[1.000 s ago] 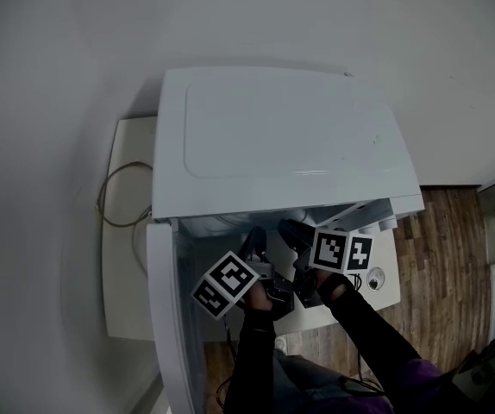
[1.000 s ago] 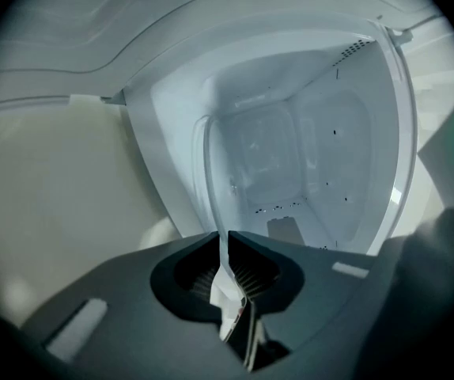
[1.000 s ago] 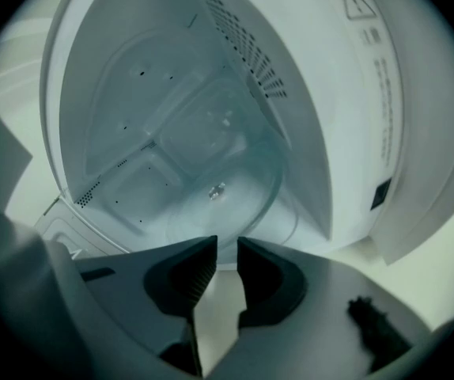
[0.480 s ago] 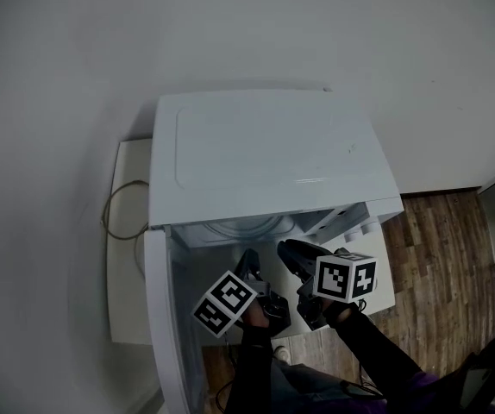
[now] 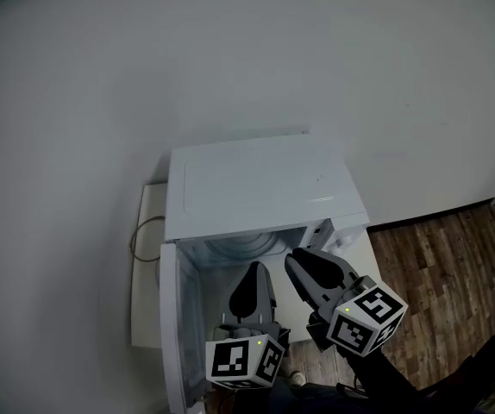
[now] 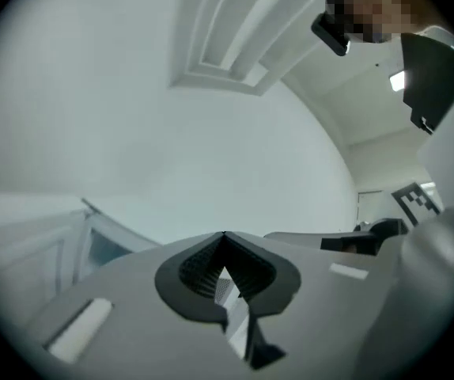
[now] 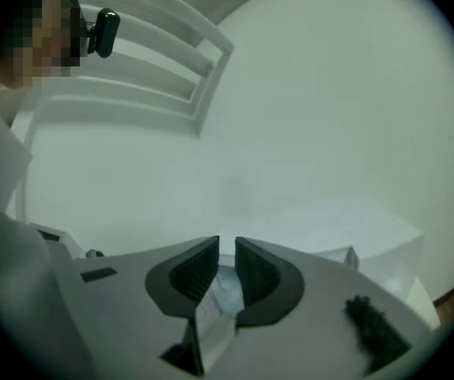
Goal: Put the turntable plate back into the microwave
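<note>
The white microwave [image 5: 256, 184] stands with its door [image 5: 172, 317] swung open to the left. Inside the cavity lies the glass turntable plate [image 5: 241, 245], only its front part showing. My left gripper [image 5: 253, 270] hovers in front of the opening, raised and level, shut with nothing in it; in the left gripper view its tips [image 6: 225, 236] meet. My right gripper [image 5: 292, 257] hangs beside it on the right. A narrow gap shows between its jaws [image 7: 227, 242]; they have just been closing, with nothing between them. Neither gripper touches the plate.
The microwave sits on a white stand [image 5: 148, 222], where a looped cable [image 5: 144, 235] lies on the left. Wooden floor [image 5: 437, 257] shows on the right, below the knobs [image 5: 342, 240]. A plain white wall fills the background.
Both grippers have risen and drawn back from the microwave opening toward the camera, rolling as they went. The left jaws have shut. The microwave now sits lower and smaller in view.
</note>
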`<state>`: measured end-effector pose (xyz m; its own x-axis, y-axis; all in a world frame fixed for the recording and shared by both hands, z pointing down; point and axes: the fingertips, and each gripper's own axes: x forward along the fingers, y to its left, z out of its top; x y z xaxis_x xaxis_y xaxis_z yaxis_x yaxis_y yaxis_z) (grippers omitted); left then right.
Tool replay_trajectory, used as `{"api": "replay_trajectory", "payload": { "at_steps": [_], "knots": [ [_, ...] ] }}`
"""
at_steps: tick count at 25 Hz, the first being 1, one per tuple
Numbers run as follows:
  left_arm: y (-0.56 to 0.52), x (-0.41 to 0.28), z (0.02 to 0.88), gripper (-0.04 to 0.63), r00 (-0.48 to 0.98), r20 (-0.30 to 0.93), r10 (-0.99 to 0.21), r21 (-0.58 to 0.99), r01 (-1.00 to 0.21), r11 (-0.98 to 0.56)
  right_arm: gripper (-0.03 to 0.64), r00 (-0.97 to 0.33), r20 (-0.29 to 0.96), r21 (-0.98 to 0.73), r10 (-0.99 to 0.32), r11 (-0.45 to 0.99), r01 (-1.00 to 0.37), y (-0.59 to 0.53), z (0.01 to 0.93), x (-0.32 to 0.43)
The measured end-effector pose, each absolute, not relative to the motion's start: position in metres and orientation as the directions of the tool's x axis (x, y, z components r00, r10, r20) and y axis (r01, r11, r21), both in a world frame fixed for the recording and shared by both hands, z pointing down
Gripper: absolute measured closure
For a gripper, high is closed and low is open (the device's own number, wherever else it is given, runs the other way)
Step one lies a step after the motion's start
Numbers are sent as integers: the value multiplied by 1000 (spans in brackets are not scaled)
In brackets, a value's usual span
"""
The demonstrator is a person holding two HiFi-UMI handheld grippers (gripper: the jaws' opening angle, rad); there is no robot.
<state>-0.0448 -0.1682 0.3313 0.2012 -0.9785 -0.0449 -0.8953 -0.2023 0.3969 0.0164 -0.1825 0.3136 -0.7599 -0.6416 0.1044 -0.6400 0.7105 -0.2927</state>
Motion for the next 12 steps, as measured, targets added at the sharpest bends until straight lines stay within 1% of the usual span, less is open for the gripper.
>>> {"api": "replay_trajectory", "payload": {
  "at_steps": [2,5,9,10,12],
  "knots": [
    [-161,-41,295,589,193,-94,-977,301,-929,-213,548,-760,26,-251,-650,732,-634,-174,278,22],
    [-147,-35,250,589,177,-167,-970,186,-961,-207,555,-753,-60,-174,-655,750,-639,-157,240,29],
    [-126,-24,194,589,147,-301,-942,4,-988,-155,588,-732,-156,-31,-664,744,-668,-135,203,35],
    [-122,-19,184,589,150,-325,-934,-21,-988,-152,594,-726,-177,1,-665,737,-676,-131,195,38],
    [-117,-12,175,589,156,-341,-927,-18,-987,-160,606,-716,-210,54,-666,724,-688,-125,180,43]
  ]
}}
